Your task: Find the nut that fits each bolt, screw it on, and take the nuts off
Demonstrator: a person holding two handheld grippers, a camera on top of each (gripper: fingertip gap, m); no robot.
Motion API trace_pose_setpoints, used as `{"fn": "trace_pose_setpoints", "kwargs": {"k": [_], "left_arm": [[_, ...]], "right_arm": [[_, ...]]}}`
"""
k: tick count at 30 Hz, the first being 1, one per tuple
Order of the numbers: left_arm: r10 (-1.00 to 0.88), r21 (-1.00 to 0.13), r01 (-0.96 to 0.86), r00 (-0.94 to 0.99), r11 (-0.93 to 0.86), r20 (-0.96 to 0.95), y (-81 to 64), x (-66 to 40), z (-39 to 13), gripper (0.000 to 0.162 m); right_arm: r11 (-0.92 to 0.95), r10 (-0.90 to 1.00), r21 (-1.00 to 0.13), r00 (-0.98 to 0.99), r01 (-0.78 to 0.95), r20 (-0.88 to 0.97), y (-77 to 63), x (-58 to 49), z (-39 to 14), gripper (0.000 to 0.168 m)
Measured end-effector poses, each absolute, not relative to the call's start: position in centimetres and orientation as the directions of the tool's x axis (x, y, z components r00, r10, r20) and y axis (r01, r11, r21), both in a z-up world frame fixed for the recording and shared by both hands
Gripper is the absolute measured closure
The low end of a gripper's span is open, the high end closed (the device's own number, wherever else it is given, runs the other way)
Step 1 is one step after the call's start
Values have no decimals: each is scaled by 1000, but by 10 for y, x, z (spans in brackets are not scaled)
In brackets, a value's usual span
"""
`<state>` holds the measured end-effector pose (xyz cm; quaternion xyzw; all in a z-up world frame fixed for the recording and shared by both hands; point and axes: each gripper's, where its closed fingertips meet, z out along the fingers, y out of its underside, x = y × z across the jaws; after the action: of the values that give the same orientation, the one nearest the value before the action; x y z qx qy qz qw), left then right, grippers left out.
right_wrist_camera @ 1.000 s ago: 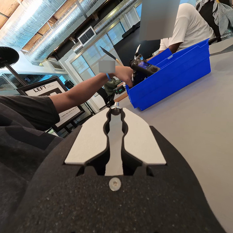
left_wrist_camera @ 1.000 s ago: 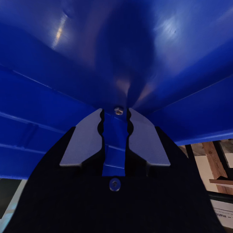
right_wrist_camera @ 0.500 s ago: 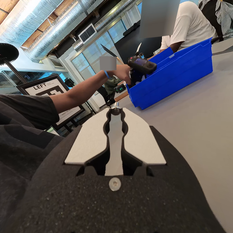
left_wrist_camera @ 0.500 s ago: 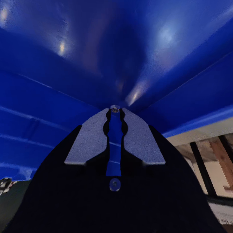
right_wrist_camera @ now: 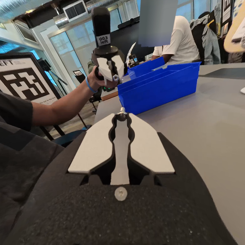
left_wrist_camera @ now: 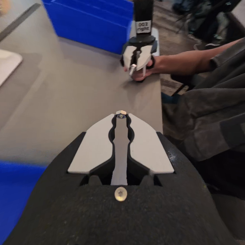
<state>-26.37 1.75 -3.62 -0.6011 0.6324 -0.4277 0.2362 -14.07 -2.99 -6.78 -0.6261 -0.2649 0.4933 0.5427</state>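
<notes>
My left gripper [left_wrist_camera: 121,115] is shut on a small silver hex nut [left_wrist_camera: 121,112] at its fingertips, held above the grey table [left_wrist_camera: 66,92]. My right gripper [right_wrist_camera: 121,115] is shut on a silver bolt [right_wrist_camera: 122,112] by its head, the shaft pointing away from me. The two grippers face each other. In the left wrist view the right gripper [left_wrist_camera: 133,66] shows far off with the bolt [left_wrist_camera: 131,69] sticking out. In the right wrist view the left gripper [right_wrist_camera: 114,78] shows up high with the nut [right_wrist_camera: 115,78] at its tips.
A blue bin [right_wrist_camera: 159,87] stands on the grey table [right_wrist_camera: 198,126], also seen in the left wrist view [left_wrist_camera: 90,26]. More blue plastic [left_wrist_camera: 17,185] is at lower left. A white tray edge [left_wrist_camera: 8,63] lies at the left. A person in a white shirt [right_wrist_camera: 179,43] sits behind the table. Some 15 centimetres of space lies between my two pairs of fingers.
My left gripper closed on the nut inside the blue bin, lifted out and swung round to face the right gripper. The right gripper kept its hold on the bolt.
</notes>
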Motion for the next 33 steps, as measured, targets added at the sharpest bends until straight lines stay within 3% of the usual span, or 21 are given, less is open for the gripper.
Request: {"fn": "trace_pose_setpoints", "kwargs": {"k": [6, 9, 26, 30, 33], "left_arm": [[-833, -811, -549, -337, -204, 438, -14, -195, -40, 148], [-820, -788, -585, -345, -193, 456, -10, -178, -48, 148], [-706, -766, -591, -428, -254, 564, 3, -157, -45, 148], [-644, -716, -626, -416, -309, 642, -1, -158, -48, 148], [-512, -586, -695, -353, -417, 783, -7, -158, -49, 149]], "right_arm": [[10, 895, -997, 445, -73, -23, -29, -142, -39, 154], [102, 888, -994, 447, 32, 105, -23, -144, -33, 154], [174, 878, -966, 413, 193, 241, 1, -142, -41, 154], [193, 883, -960, 391, 201, 259, -2, -143, -43, 154], [265, 863, -937, 377, 228, 336, -8, -143, -43, 154]]}}
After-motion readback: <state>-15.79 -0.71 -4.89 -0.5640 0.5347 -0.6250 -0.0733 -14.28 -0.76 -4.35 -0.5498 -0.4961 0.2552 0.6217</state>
